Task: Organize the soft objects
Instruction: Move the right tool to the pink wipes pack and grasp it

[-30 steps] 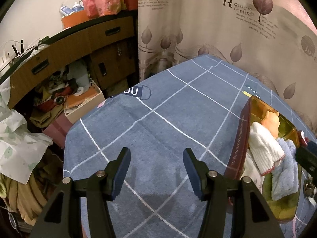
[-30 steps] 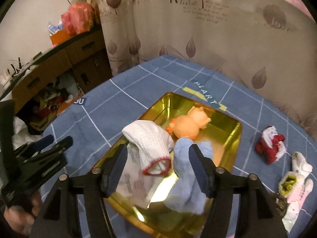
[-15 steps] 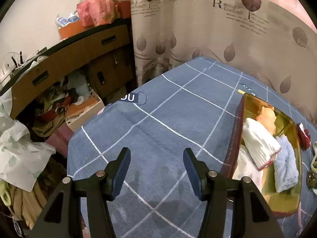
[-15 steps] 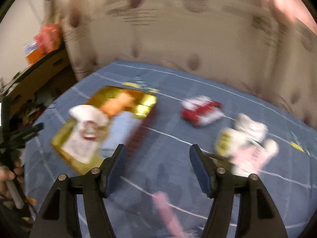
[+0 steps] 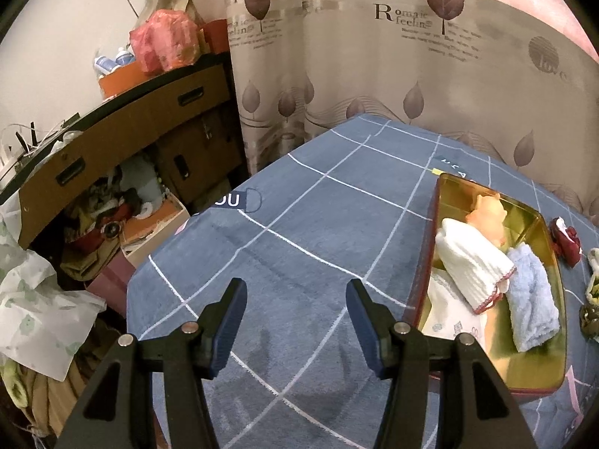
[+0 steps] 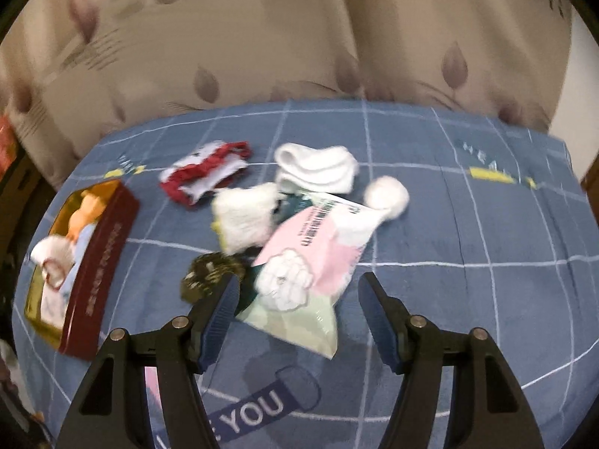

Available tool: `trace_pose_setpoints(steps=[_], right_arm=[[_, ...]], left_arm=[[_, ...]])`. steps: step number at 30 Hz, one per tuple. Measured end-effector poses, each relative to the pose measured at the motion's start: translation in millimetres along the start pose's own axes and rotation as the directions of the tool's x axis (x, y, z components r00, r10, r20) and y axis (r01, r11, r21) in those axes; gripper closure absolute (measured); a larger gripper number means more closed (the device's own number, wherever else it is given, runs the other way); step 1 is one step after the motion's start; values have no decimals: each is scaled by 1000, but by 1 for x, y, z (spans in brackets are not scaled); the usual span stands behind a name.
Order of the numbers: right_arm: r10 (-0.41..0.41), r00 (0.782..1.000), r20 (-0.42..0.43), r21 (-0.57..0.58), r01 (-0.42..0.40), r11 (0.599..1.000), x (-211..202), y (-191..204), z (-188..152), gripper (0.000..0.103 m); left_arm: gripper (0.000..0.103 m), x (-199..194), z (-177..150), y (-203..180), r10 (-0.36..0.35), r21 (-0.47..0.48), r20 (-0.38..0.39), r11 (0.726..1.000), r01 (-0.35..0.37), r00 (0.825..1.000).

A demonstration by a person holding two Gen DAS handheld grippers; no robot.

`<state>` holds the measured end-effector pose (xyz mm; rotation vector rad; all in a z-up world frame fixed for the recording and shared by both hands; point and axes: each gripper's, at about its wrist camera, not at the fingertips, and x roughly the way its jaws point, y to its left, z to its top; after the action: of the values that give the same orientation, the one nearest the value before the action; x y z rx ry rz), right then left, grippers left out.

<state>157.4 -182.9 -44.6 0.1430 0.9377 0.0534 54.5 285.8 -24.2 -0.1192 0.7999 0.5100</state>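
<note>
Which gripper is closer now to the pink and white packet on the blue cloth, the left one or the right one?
Right. The right gripper hangs open just in front of the pink and white packet, its fingers either side of the packet's near end. The left gripper hangs open over bare cloth beside the gold box, packet unseen.

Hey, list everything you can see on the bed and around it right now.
tin: 1, gold inside, red wall, on blanket
white sock: 1, white with red trim, in tin
orange toy: 1, orange, in tin
blue cloth: 1, light blue, in tin
red cloth: 1, red and white, on blanket
white socks: 1 bundle, white, on blanket
pompom: 1, white, on blanket
packet: 1, pink and pale green, on blanket
blanket: 1, blue with white grid
curtain: beige, leaf print, behind
cabinet: brown, at left
left gripper: open, empty
right gripper: open, above packet
</note>
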Motion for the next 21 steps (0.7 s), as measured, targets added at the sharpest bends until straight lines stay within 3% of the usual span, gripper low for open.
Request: trace_pose_setpoints(steps=[10,16,21], right_arm=[[-55,994,-98,77,63,995,54,0,18,36],[-109,990,-90,63,115,991,72,8,23,24],[-163,985,-64,0,164,987,80,14,18,26]], left_arm=[[46,-2,-1,-8,-20,36,19,999,19,1000],[46,-2,-2,-13,-22,63,26,998,20,999],[46,-2,-2,-13,-27,69,30,997,25,999]])
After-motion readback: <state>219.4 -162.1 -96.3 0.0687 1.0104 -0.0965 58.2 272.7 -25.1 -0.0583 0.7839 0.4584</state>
